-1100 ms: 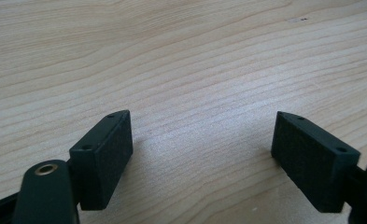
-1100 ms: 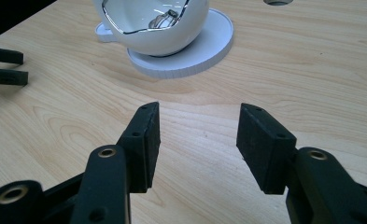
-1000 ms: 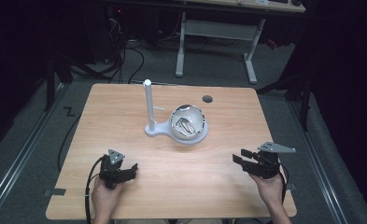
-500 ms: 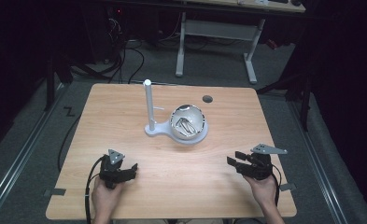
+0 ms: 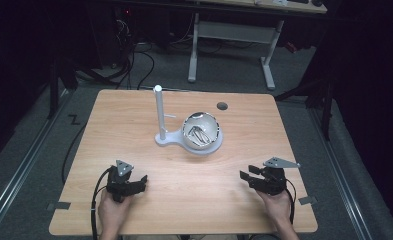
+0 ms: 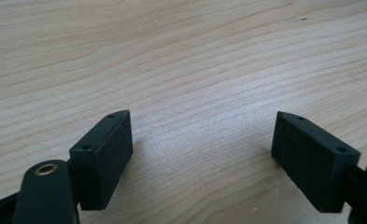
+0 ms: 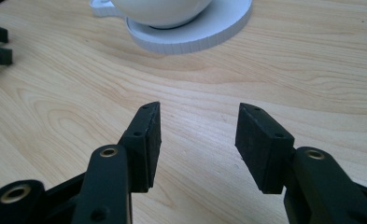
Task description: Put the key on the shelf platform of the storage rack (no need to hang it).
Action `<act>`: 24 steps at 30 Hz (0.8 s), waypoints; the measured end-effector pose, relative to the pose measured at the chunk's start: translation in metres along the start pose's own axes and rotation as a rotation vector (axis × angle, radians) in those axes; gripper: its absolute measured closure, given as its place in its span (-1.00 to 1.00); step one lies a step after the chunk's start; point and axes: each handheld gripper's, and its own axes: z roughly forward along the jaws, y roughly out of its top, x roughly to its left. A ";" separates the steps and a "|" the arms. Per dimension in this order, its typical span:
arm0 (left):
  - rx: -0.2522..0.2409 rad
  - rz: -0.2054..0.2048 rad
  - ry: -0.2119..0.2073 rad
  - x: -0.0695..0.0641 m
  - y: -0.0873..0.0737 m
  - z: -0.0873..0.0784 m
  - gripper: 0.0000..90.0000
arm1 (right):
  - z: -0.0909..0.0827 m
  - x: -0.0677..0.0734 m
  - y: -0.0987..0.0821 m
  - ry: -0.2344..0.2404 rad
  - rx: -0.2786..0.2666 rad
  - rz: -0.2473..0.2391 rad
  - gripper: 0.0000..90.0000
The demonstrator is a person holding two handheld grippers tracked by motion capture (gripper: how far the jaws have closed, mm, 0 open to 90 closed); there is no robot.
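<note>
Looks like a lab or test room. Light wooden worktop [image 5: 134,130] standing alone on grey carpet [image 5: 29,150], dark surroundings. Black cables [image 5: 134,65] trailing across the floor behind. White-legged desk frame [image 5: 234,50] farther back. Tape marks [image 5: 58,205] on the carpet beside the worktop. Round cable hole [image 5: 222,106] near the far edge.

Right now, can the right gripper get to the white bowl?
Probably yes. The right gripper is open, and bare table lies between it and the white bowl.
</note>
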 end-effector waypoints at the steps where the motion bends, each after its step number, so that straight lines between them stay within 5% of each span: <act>1: 0.000 0.000 0.000 0.000 0.000 0.000 -0.54 | 0.001 0.000 -0.001 -0.003 -0.002 -0.007 0.14; 24: 0.000 0.000 0.000 0.000 0.000 0.000 -0.54 | 0.019 0.008 -0.013 -0.026 0.022 -0.026 0.15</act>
